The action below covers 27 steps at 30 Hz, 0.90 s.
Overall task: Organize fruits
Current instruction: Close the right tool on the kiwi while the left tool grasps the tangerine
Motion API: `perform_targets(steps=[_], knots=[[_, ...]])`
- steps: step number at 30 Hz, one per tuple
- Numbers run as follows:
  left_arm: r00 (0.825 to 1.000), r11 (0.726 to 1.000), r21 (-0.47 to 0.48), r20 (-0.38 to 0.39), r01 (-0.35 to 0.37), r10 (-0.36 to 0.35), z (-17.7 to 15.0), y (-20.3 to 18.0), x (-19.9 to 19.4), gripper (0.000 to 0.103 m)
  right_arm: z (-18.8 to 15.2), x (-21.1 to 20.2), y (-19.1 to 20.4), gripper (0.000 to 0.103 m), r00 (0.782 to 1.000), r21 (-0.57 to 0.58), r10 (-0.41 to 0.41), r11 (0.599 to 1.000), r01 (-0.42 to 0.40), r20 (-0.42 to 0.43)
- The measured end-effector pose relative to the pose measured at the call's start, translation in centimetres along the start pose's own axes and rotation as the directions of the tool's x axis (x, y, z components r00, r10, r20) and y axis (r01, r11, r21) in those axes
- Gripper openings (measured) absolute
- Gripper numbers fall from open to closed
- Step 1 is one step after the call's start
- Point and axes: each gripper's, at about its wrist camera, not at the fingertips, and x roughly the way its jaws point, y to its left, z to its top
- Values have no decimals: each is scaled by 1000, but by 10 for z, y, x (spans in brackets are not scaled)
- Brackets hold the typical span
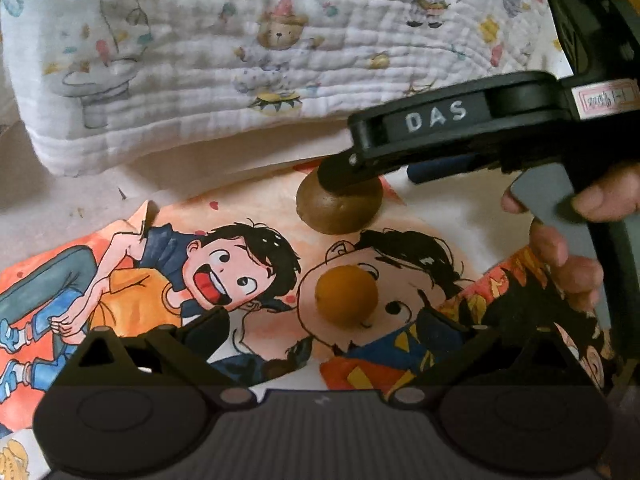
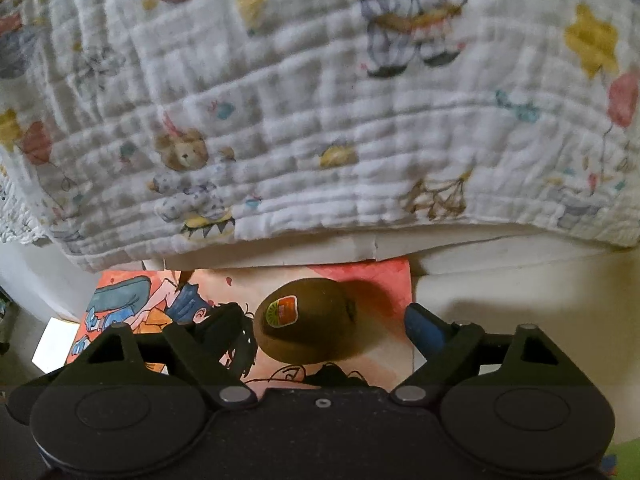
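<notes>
- A brown kiwi [image 2: 306,320] is seen lying on a cartoon poster [image 2: 360,280] spread over a pale surface; whether that surface is a bench cannot be told.
- A round red, orange and green sticker [image 2: 282,311] is borne on the kiwi's upper left side in the right wrist view.
- The right tool [image 2: 326,330] is held low over the poster, with the kiwi lying between its two fingers.
- A dark finger [image 2: 224,330] stands just left of the kiwi and a blue-padded finger [image 2: 424,326] stands to its right; a gap is seen on the right side, and contact on the left cannot be told.
- The right tool's jaws are thus spread wide about the kiwi, and no press of the pads on it is shown.
- In the left wrist view the right tool [image 1: 360,172] is seen from the side, its black body marked "DAS", with its tip over the kiwi [image 1: 340,208].
- A hand [image 1: 568,240] is seen wrapped around the right tool's grey trigger at the right edge.
- A small orange fruit [image 1: 346,296] is seen lying on the poster [image 1: 120,272], nearer the left camera than the kiwi and apart from it.
- The left tool [image 1: 344,332] is held released, its fingers spread wide, with the orange fruit lying ahead between them and untouched.
- A white quilted blanket [image 1: 200,60] printed with bears and balloons is seen lying beyond the poster's far edge in both views.
</notes>
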Motion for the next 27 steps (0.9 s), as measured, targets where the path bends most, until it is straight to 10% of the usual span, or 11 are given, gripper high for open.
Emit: perform_targets(steps=[20,27], knots=[[999,999,-26,46,19,-17,3,8,9,40,-10,27,21,66,1000,-96,-14,995,12,-15],[998,997,-59,49,43,-40,-1,16,-2,37,-12,28,23,65,1000,-84,-15,996,15,-3]])
